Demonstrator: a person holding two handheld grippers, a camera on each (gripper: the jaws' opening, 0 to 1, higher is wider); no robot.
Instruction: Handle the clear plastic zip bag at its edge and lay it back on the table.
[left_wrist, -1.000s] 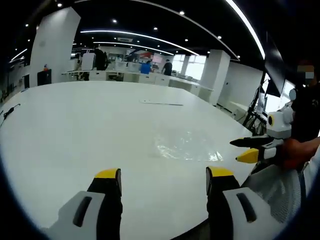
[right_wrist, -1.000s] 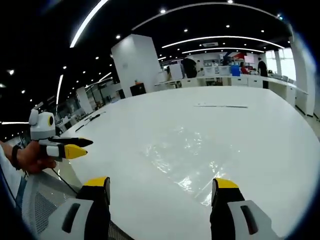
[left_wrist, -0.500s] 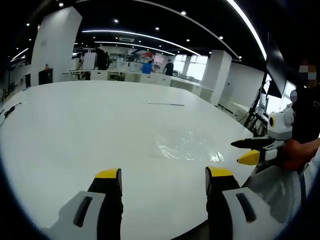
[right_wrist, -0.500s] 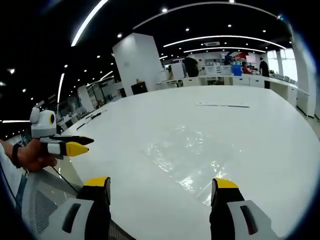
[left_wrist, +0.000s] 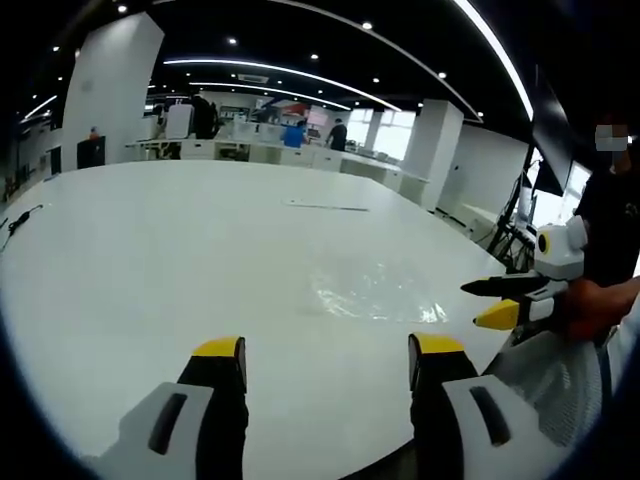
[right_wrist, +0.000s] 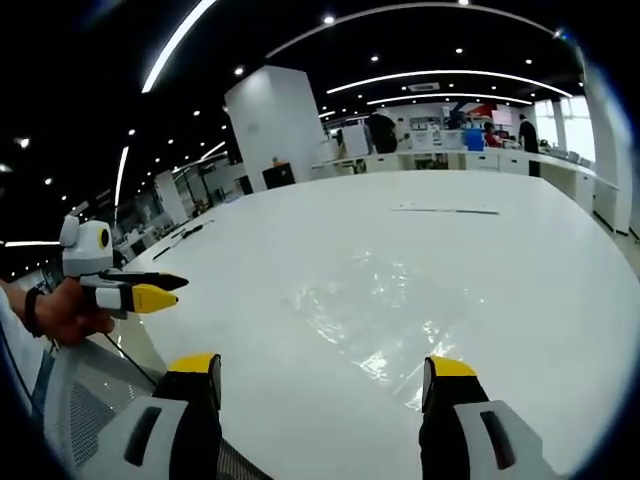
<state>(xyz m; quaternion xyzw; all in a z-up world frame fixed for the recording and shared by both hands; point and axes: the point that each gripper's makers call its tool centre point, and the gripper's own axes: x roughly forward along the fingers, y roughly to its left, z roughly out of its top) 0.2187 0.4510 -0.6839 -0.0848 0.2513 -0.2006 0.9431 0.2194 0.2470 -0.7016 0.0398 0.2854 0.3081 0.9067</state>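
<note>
The clear plastic zip bag (left_wrist: 372, 291) lies flat on the white table (left_wrist: 150, 260), glinting under the ceiling lights; in the right gripper view the bag (right_wrist: 385, 315) spreads just ahead of my jaws. My left gripper (left_wrist: 325, 362) stands open above the table's near edge, short of the bag, with nothing between its yellow-tipped jaws. My right gripper (right_wrist: 318, 378) is open too, its right jaw just short of the bag's near corner. Each gripper shows in the other's view: the right gripper (left_wrist: 492, 300) at the right, the left gripper (right_wrist: 145, 291) at the left.
A thin dark strip (left_wrist: 324, 207) lies farther back on the table, and a cable (left_wrist: 18, 224) at its far left. A mesh chair back (left_wrist: 555, 380) stands at the table's edge below a person's hand. Desks and people are far behind.
</note>
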